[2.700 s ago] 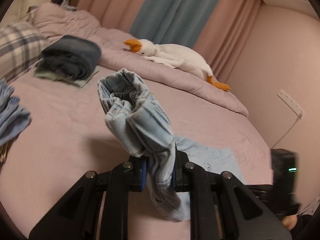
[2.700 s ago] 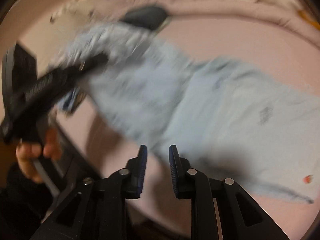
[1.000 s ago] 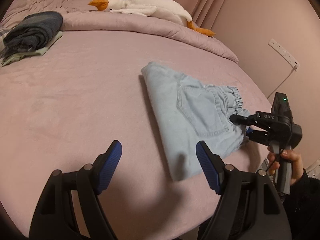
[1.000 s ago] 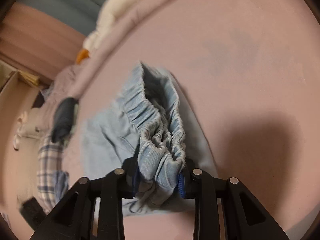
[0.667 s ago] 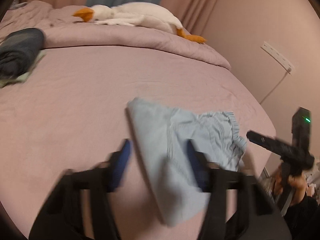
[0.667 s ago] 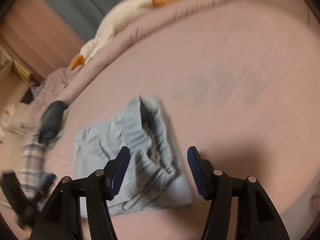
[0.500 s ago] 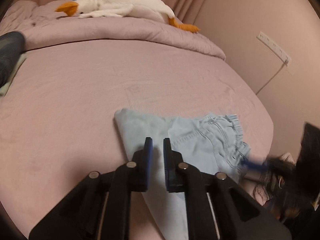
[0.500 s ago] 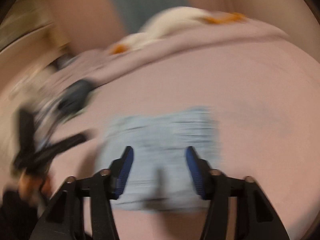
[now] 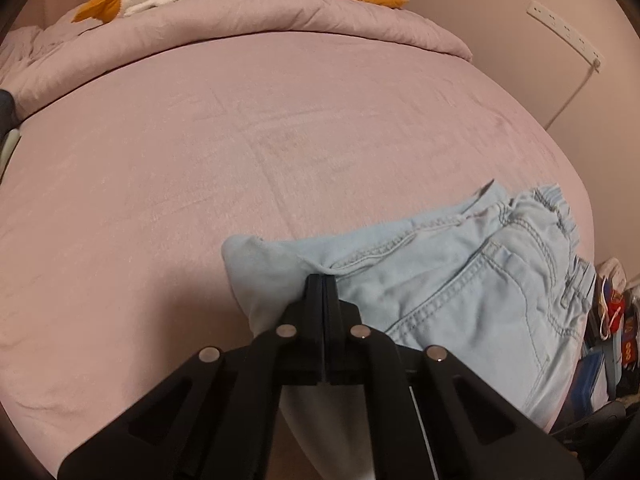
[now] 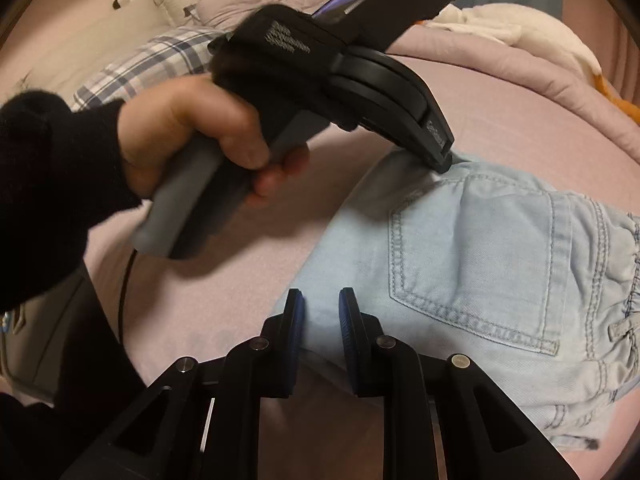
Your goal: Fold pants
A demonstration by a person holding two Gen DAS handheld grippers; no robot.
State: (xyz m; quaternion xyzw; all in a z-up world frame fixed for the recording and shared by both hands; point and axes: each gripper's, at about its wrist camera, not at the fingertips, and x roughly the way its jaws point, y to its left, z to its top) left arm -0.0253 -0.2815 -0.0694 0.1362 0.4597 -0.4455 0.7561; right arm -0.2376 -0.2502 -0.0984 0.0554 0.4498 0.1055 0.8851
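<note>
Pants (image 9: 460, 280) pinched by left claw (image 9: 322, 280), no legible label

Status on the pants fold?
Done: light-blue jeans lie folded into a compact stack on the pink bedsheet, back pocket up. In hand: left gripper is shut on the fold's corner; right gripper, jaws just closing, straddles the near edge. Left: probably one last fold.

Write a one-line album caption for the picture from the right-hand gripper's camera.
A hand pinches the far corner of folded pale jeans with one gripper while the other closes on the near edge.
</note>
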